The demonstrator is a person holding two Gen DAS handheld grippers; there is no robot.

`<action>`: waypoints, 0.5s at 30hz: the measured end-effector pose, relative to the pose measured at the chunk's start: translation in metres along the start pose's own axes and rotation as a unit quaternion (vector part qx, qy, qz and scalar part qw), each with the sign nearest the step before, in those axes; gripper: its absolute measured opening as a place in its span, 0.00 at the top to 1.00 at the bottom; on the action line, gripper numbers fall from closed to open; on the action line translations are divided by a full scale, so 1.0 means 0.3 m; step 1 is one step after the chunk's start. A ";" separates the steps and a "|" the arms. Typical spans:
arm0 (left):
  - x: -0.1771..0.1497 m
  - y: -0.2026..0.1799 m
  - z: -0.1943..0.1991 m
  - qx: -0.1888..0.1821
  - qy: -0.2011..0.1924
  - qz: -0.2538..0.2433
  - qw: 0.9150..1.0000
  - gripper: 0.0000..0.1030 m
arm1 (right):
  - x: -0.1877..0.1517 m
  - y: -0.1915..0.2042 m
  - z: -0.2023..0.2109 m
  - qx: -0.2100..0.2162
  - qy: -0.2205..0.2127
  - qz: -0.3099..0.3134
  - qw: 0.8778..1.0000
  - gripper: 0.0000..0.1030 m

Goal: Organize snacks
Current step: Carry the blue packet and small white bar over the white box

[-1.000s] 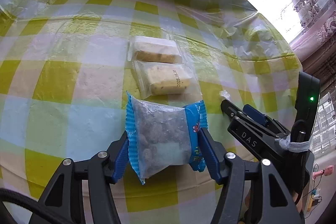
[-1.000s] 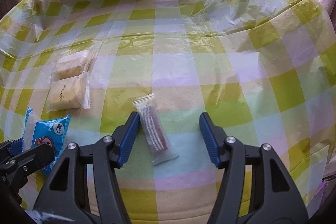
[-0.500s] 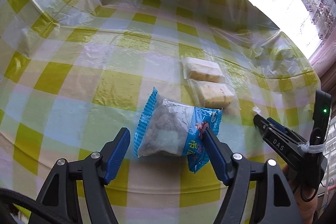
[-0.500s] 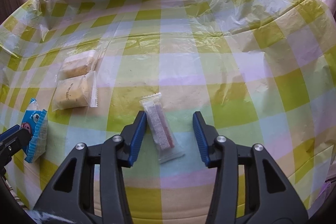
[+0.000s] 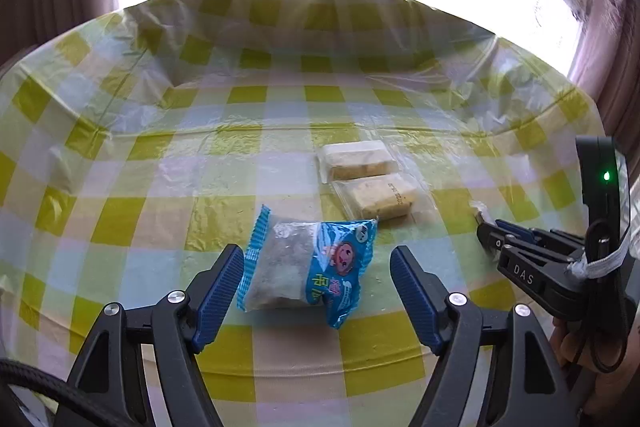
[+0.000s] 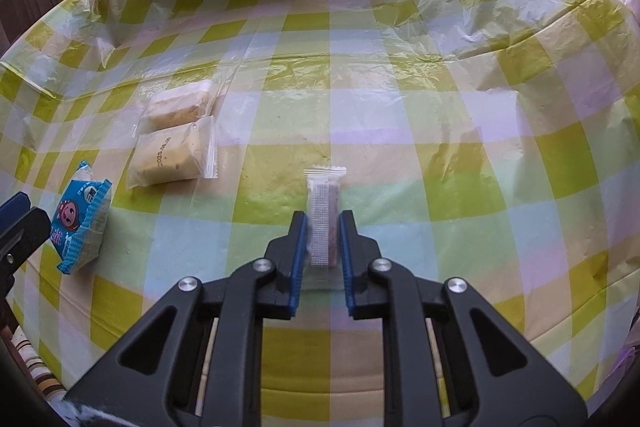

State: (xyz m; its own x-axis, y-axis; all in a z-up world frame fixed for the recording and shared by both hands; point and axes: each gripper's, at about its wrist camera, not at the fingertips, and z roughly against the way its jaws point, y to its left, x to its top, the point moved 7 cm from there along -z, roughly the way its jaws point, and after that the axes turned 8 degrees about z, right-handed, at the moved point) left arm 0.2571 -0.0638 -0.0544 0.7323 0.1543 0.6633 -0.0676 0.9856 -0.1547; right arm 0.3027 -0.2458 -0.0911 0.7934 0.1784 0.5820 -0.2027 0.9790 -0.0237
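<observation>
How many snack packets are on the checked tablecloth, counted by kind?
Clear packets holding a tan cake bar: 2
Blue printed packet with a cartoon face: 1
Slim clear packet with a pink bar: 1
Total: 4

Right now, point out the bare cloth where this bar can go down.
Free: the wide checked cloth right of the slim bar, which the right gripper pinches. Crowded: the left side, with two clear cake packets touching and the blue packet between the open left gripper's fingers.

On the yellow-checked, plastic-covered surface [image 6: 440, 131], two clear-wrapped beige cakes [image 6: 176, 131] lie far left, a blue crimped snack packet [image 6: 82, 223] nearer left, and a slim clear-wrapped pink bar [image 6: 323, 223] at the centre.
</observation>
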 end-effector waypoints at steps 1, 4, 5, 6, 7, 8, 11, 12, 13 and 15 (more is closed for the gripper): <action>-0.005 -0.013 -0.011 0.004 0.003 -0.014 1.000 0.26 | -0.003 0.006 0.003 0.003 0.000 0.001 1.000 0.81; -0.030 -0.026 -0.063 0.018 0.034 -0.034 0.999 0.26 | -0.011 0.022 0.010 0.013 0.002 0.002 1.000 0.81; -0.041 -0.023 -0.083 0.022 0.047 -0.034 0.998 0.26 | -0.013 0.027 0.013 0.015 0.003 0.002 1.000 0.81; -0.048 -0.016 -0.102 0.034 0.058 -0.037 0.997 0.27 | -0.015 0.032 0.015 0.017 0.004 0.002 1.000 0.81; -0.054 -0.008 -0.109 0.046 0.059 -0.039 0.996 0.27 | -0.017 0.038 0.018 0.019 0.005 0.004 1.000 0.81; -0.052 0.005 -0.113 0.048 0.060 -0.033 0.996 0.38 | -0.019 0.044 0.021 0.021 0.006 0.005 1.000 0.81; -0.032 0.056 -0.100 -0.010 0.067 0.034 0.997 0.46 | -0.022 0.064 0.032 0.025 0.006 0.011 1.000 0.82; -0.027 0.076 -0.094 -0.041 0.073 0.067 0.994 0.47 | -0.022 0.068 0.036 0.025 0.004 0.012 1.000 0.82; -0.024 0.093 -0.089 -0.080 0.080 0.101 0.988 0.47 | -0.021 0.071 0.040 0.025 0.003 0.013 1.000 0.81; -0.028 0.117 -0.091 -0.144 0.098 0.157 0.972 0.49 | -0.023 0.076 0.044 0.027 0.004 0.013 1.000 0.81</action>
State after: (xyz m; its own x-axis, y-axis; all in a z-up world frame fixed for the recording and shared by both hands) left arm 0.2671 -0.0324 -0.0853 0.8231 0.4009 0.4022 -0.1375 0.8278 -0.5438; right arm 0.2851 -0.2260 -0.0848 0.7919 0.2043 0.5754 -0.2530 0.9675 0.0047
